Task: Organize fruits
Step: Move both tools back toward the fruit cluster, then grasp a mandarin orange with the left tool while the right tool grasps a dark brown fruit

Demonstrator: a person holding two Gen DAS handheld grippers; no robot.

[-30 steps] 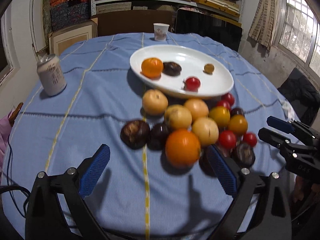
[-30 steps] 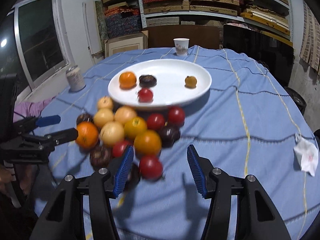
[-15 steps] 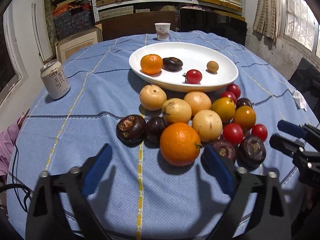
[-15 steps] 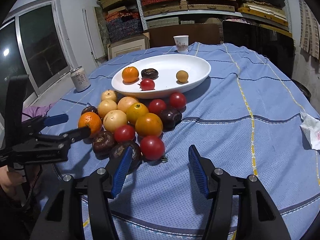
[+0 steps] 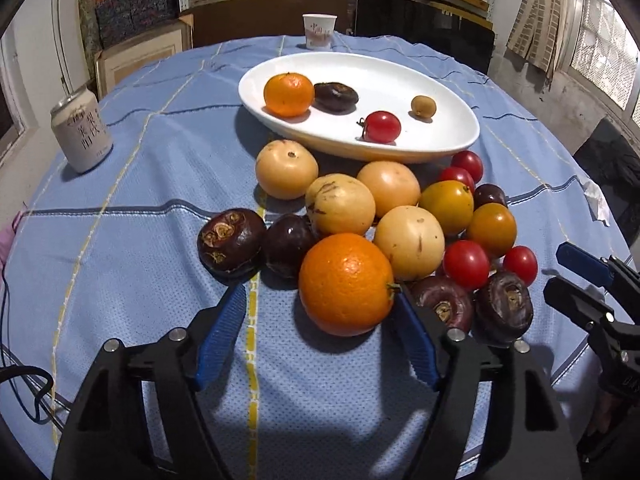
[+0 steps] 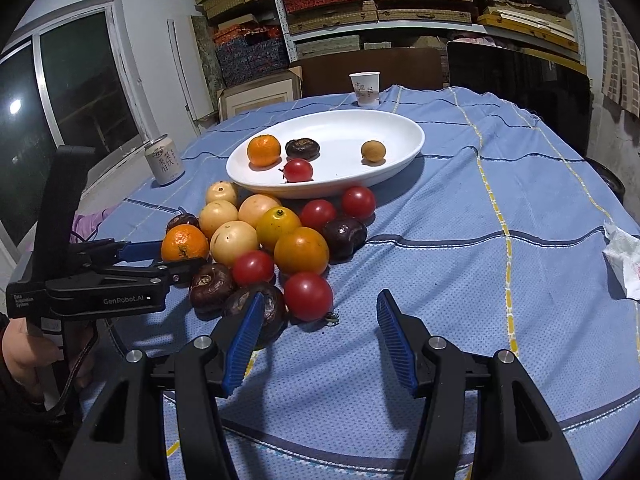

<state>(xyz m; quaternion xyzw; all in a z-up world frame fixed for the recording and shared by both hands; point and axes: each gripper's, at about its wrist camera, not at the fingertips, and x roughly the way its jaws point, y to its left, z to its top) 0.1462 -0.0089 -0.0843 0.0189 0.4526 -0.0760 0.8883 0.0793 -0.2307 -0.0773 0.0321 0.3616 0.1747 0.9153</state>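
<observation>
A heap of loose fruit lies on the blue tablecloth in front of a white oval plate (image 5: 440, 148) (image 6: 400, 128). The plate holds a mandarin, a dark fruit, a red tomato and a small brown fruit. My left gripper (image 5: 320, 292) (image 6: 172, 260) straddles the big orange (image 5: 346, 284) (image 6: 184, 242) at the near edge of the heap. Its jaws are closing; the right pad is at the orange's side and the left pad stands apart. My right gripper (image 6: 320, 300) (image 5: 580, 276) is open, with a red tomato (image 6: 308, 296) just beyond its tips and a dark fruit (image 6: 272, 312) by its left finger.
A drink can (image 5: 82, 136) (image 6: 164, 160) stands at the left of the table and a paper cup (image 5: 319, 36) (image 6: 365, 88) at the far edge. A crumpled tissue (image 6: 624, 256) lies at the right. A hand (image 6: 24, 352) holds the left gripper's handle. Shelves fill the back wall.
The left gripper has come forward and down onto the orange, and its jaws have narrowed around it. The right gripper has stayed about where it was.
</observation>
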